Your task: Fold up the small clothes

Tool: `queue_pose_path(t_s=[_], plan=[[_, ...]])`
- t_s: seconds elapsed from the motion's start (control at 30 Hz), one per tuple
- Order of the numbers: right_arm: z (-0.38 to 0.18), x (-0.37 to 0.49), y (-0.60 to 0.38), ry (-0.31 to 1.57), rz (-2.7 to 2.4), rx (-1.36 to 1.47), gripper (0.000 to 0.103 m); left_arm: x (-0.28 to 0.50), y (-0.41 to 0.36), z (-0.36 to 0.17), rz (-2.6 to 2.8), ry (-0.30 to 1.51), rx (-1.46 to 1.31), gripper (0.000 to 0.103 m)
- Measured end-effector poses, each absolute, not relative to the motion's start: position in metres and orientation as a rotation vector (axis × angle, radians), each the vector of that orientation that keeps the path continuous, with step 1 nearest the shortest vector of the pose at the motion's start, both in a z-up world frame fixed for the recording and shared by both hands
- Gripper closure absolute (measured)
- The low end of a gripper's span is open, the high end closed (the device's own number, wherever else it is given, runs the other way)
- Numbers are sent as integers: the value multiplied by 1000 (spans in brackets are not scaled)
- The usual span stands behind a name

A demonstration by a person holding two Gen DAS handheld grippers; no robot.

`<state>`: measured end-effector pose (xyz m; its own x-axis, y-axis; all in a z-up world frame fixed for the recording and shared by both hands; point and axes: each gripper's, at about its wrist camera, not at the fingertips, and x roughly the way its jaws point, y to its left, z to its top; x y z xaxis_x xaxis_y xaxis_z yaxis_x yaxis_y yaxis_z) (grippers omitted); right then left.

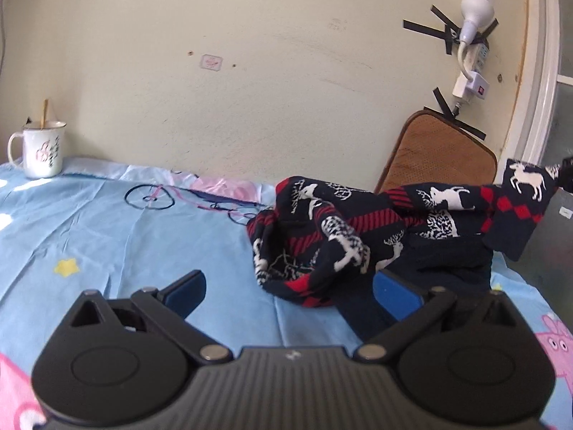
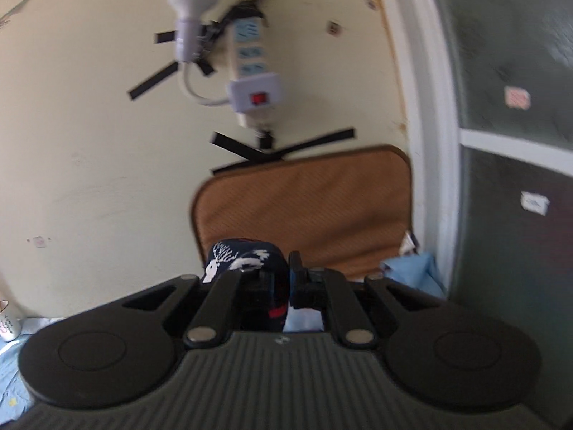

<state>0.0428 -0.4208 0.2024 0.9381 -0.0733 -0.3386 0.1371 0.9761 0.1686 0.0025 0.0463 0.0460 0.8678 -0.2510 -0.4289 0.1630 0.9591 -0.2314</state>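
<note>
A small navy knit garment [image 1: 343,236] with red stripes and white reindeer lies bunched on the light blue cartoon sheet [image 1: 107,236]. One end is stretched up to the right, where my right gripper [image 1: 566,175] holds it at the frame edge. My left gripper [image 1: 286,286] is open just in front of the bunched part, its right finger [image 1: 397,294] against dark cloth. In the right wrist view my right gripper [image 2: 288,279] is shut on a fold of the garment [image 2: 243,258], lifted above the bed.
A white mug [image 1: 39,154] with a stick in it stands at the far left by the wall. A brown cushion [image 1: 437,157] leans on the wall, also in the right wrist view [image 2: 304,208]. A bulb and power strip [image 2: 250,61] are taped above. A glass door [image 2: 508,179] is at right.
</note>
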Motion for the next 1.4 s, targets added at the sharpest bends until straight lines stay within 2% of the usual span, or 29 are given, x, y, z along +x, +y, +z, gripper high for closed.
queue_pose_path(t_s=[0.1, 0.13, 0.17, 0.2, 0.27, 0.37, 0.5, 0.53, 0.57, 0.67, 0.8, 0.83, 0.87, 0.9, 0.93, 0.97, 1.0, 1.03, 1.07, 1.1, 1.23, 1.3, 1.33, 1.4], plan=[[167, 31, -461, 380, -149, 328, 93, 33, 27, 50, -255, 509, -135, 4], [157, 28, -468, 387, -159, 358, 93, 45, 22, 50, -251, 530, -121, 15], [149, 26, -472, 394, -172, 374, 93, 57, 17, 49, -253, 557, -117, 35], [144, 26, -476, 396, -181, 388, 93, 69, 13, 48, -260, 588, -123, 45], [142, 25, -481, 393, -178, 418, 93, 84, 7, 39, -293, 641, -144, 80], [156, 15, -481, 338, -133, 463, 93, 91, 4, 41, -292, 655, -152, 85], [198, -5, -474, 216, -44, 505, 94, 69, 52, 84, -323, 564, -295, 89], [211, -15, -473, 177, -10, 525, 94, 61, 68, 98, -318, 524, -338, 99], [224, -24, -473, 140, 19, 539, 94, 49, 86, 113, -293, 470, -363, 101], [259, -59, -467, 34, 79, 532, 94, 0, 144, 160, -252, 312, -413, 101], [278, -109, -461, -46, 84, 476, 94, -44, 192, 183, -156, 261, -407, 101], [277, -119, -461, -57, 63, 456, 94, -46, 195, 181, -145, 279, -413, 94], [269, -130, -462, -66, 21, 419, 94, -45, 193, 175, -150, 303, -413, 77], [263, -136, -462, -57, -18, 392, 90, -41, 188, 168, -160, 327, -407, 64], [254, -139, -464, -26, -59, 373, 90, -35, 178, 159, -170, 356, -397, 35], [244, -140, -469, 9, -98, 376, 90, -28, 169, 150, -184, 389, -391, 14], [229, -139, -475, 66, -153, 380, 80, -20, 158, 138, -217, 432, -390, 10], [217, -136, -480, 131, -206, 372, 68, -11, 147, 127, -257, 482, -394, 8], [204, -133, -484, 205, -251, 355, 42, 2, 136, 118, -287, 532, -401, 7], [190, -130, -487, 277, -281, 322, 30, 14, 123, 103, -309, 598, -415, 6], [140, -134, -500, 468, -457, 141, 29, 64, 100, 55, -330, 799, -517, 5], [123, -136, -514, 557, -538, 81, 21, 82, 95, 32, -330, 868, -561, 5], [116, -137, -523, 597, -550, 72, 21, 89, 92, 25, -332, 886, -566, 7], [111, -143, -536, 603, -548, 107, 21, 97, 85, 16, -316, 906, -555, 27]])
